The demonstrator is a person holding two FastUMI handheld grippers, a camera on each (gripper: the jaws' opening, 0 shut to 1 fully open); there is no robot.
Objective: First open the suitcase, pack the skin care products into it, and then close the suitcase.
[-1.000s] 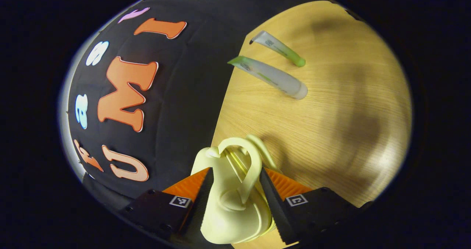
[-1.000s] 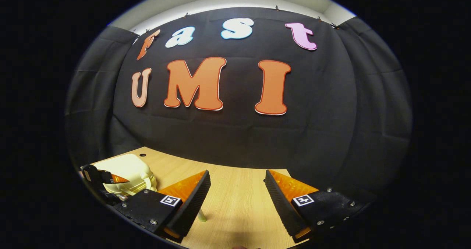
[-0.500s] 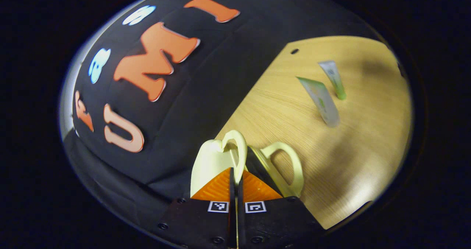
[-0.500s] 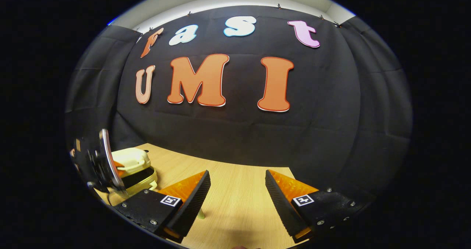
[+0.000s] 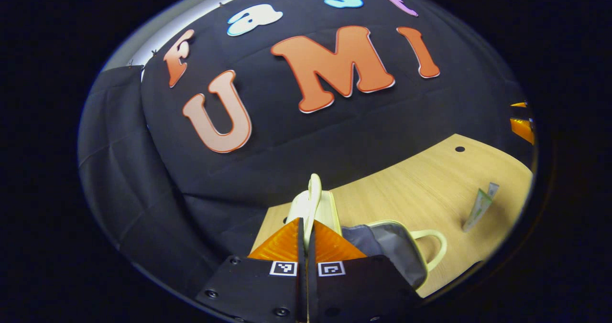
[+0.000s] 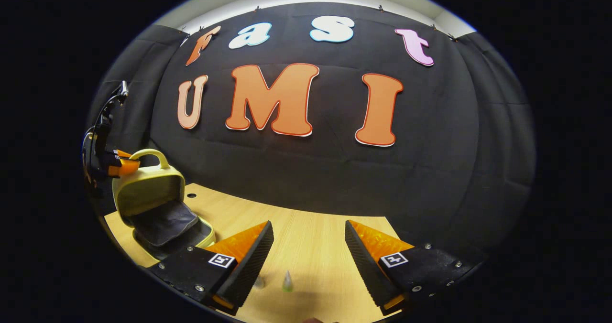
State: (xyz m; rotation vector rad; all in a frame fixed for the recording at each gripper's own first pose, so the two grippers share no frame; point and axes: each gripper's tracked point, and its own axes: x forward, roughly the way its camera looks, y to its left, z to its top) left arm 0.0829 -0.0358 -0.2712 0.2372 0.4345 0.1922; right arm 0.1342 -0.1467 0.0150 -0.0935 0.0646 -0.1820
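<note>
- Our left gripper point(image 5: 306, 234) is pinched tight on the looped handle point(image 5: 313, 194) of the lid of the small pale-yellow hard-shell suitcase point(image 5: 382, 246); jaws nearly meet w/ the thin handle edge between them. In the right gripper view the same gripper point(image 6: 117, 163) shows at the lid's top handle point(image 6: 148, 155).
- Lid point(image 6: 149, 189) stands upright, about square to the base; dark grey fabric lining point(image 6: 165, 220) exposed inside. Base half lies flat on the light wood table point(image 5: 420, 189), its own handle point(image 5: 432, 246) poking toward the products.
- Our right gripper point(image 6: 308, 246) hangs spread wide over bare table, nothing between the fingers, well apart from the case.
- Skin care: two green-and-white squeeze tubes point(image 5: 478, 208) lie on the table beyond the case, not yet packed. In the right gripper view two small tube ends point(image 6: 287, 282) sit low between our right fingers, too small to say more.
- Step: we judge opening is at its end, or nearly so; packing not begun.
- Next, as we judge: lid must stay up, either tipped past vertical so it rests alone or held by left, while right drops onto a tube, closes across its body and carries it into the lined base.
</note>
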